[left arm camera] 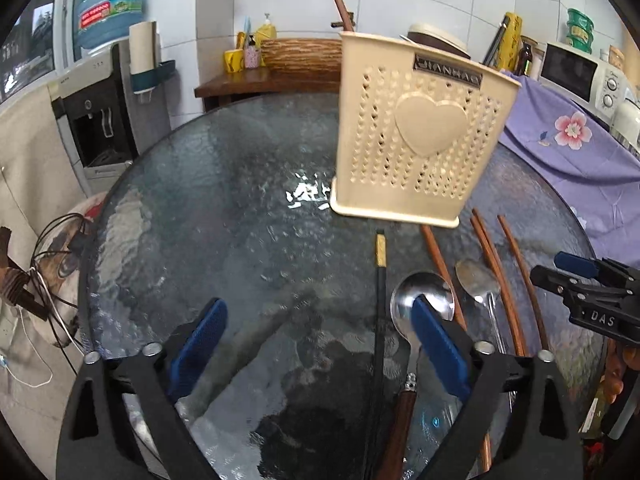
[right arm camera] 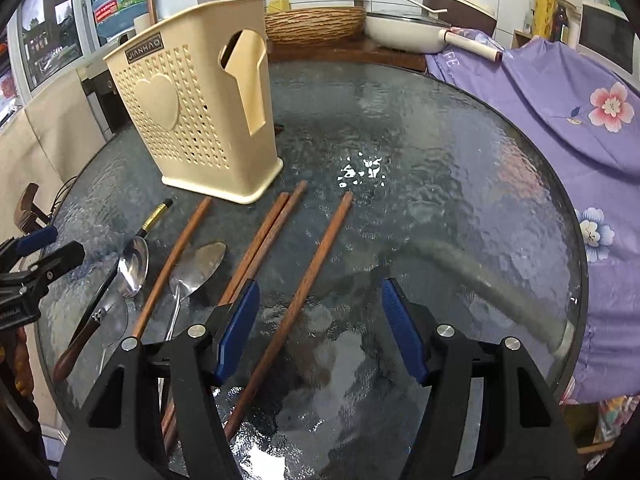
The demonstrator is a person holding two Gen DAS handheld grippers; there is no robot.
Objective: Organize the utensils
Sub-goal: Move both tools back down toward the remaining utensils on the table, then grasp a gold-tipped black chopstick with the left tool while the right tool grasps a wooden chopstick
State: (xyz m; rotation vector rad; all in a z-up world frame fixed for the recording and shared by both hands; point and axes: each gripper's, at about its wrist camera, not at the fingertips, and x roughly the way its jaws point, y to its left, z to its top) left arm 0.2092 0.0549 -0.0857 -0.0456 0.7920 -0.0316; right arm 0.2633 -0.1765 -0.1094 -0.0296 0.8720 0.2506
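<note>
A cream perforated utensil holder stands upright on the round glass table. In front of it lie a black chopstick with a gold band, a wood-handled spoon, an all-metal spoon and several brown wooden chopsticks. My left gripper hangs open low over the table; the black chopstick lies between its fingers, and its right finger covers part of the wood-handled spoon. My right gripper is open around one brown chopstick, and the pads do not touch it.
A purple flowered cloth covers the furniture on the right. A wooden counter behind the table carries a woven basket and a white pan. A water dispenser and loose cables are on the left.
</note>
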